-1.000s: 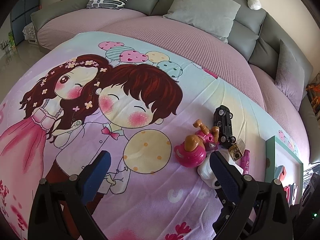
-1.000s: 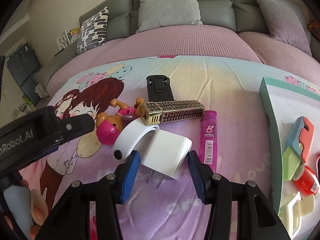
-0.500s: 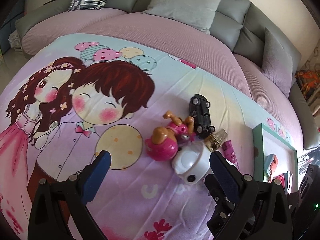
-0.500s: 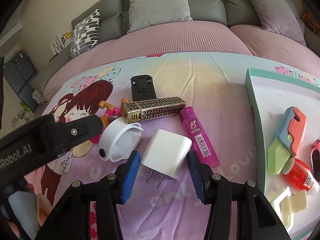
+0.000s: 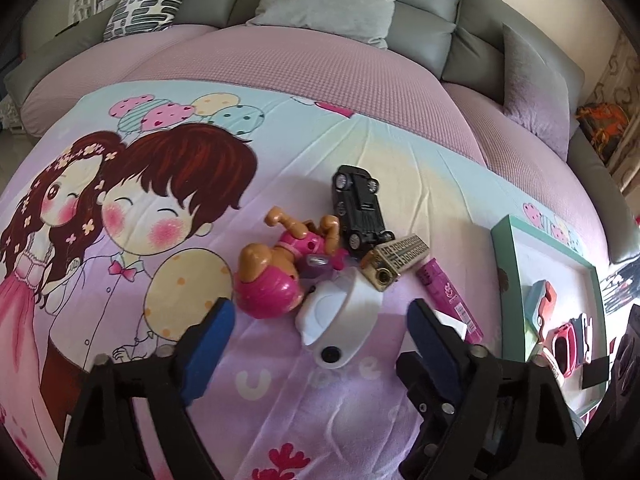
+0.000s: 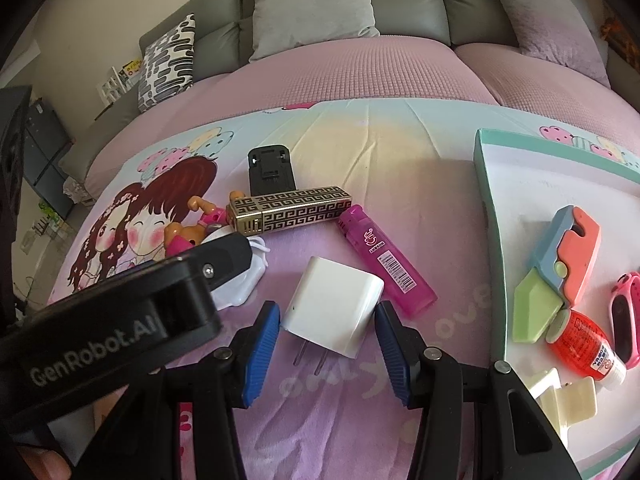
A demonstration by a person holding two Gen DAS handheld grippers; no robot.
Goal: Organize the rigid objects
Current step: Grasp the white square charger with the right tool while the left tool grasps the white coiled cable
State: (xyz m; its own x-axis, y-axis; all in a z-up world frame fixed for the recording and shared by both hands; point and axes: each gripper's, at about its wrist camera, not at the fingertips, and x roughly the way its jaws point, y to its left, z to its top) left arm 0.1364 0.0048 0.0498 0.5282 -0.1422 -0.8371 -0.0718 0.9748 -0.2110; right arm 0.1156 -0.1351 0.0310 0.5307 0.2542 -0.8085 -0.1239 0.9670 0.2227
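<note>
Right tool (image 6: 326, 342): spread, your blue pads flanking the white charger (image 6: 334, 306).
Risk: smooth sides; an off-centre squeeze could twist it free.

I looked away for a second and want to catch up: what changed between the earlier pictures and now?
The left gripper swung right and closed in on the white holder, which now sits between its open fingers. The right gripper stayed open around the white charger, gripping nothing. The toy dog, black car, gold case and pink lighter kept their places beside the tray.
</note>
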